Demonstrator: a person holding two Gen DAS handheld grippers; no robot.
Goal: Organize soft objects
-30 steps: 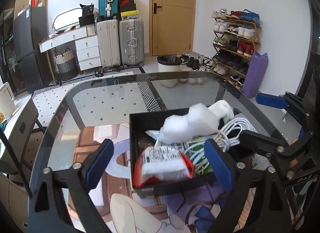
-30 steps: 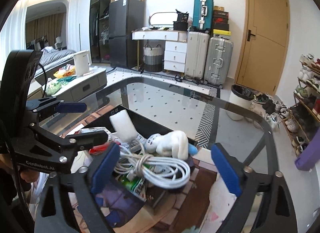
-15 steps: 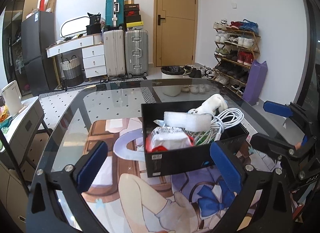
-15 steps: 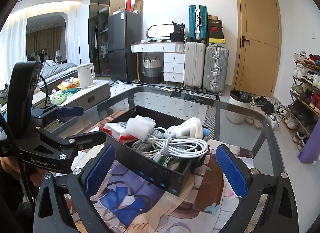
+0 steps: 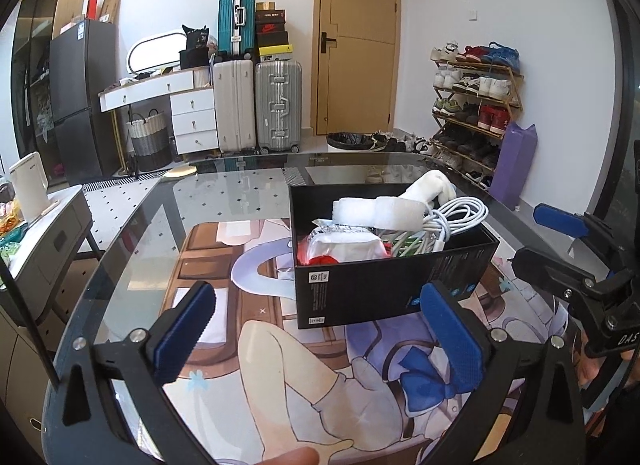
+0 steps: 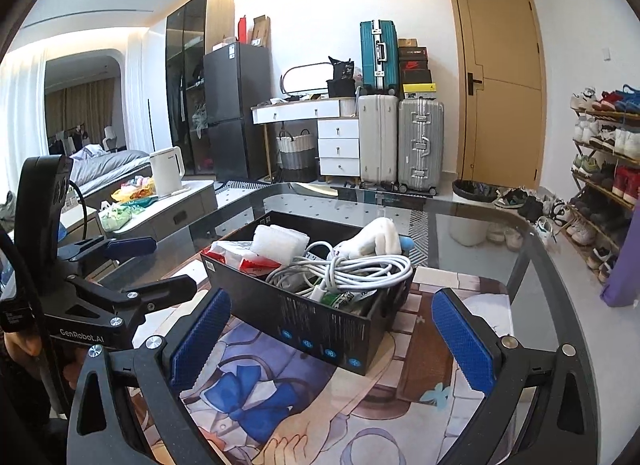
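Note:
A black box (image 5: 392, 285) (image 6: 328, 317) stands on the printed mat. In it lie a white foam piece (image 5: 378, 212) (image 6: 280, 239), a white plush toy (image 5: 428, 185) (image 6: 376, 239), a coiled white cable (image 5: 456, 217) (image 6: 348, 269) and a red-and-white wipes pack (image 5: 344, 245) (image 6: 244, 259). My left gripper (image 5: 318, 329) (image 6: 148, 265) is open a short way in front of the box, with nothing between its fingers. To its right, my right gripper (image 6: 332, 333) (image 5: 556, 243) is also open and holds nothing, facing the box's corner.
The printed mat (image 5: 280, 377) covers the near part of a glass table (image 5: 224, 201). Beyond the table are suitcases (image 5: 256, 105), a bin (image 5: 348, 141), a shoe rack (image 5: 476, 105) and a low cabinet with a white kettle (image 6: 166, 171) to the left.
Both grippers have drawn back from the box, which now sits farther ahead. Their jaws have spread a little wider. The foam piece has settled flat on top of the box's contents.

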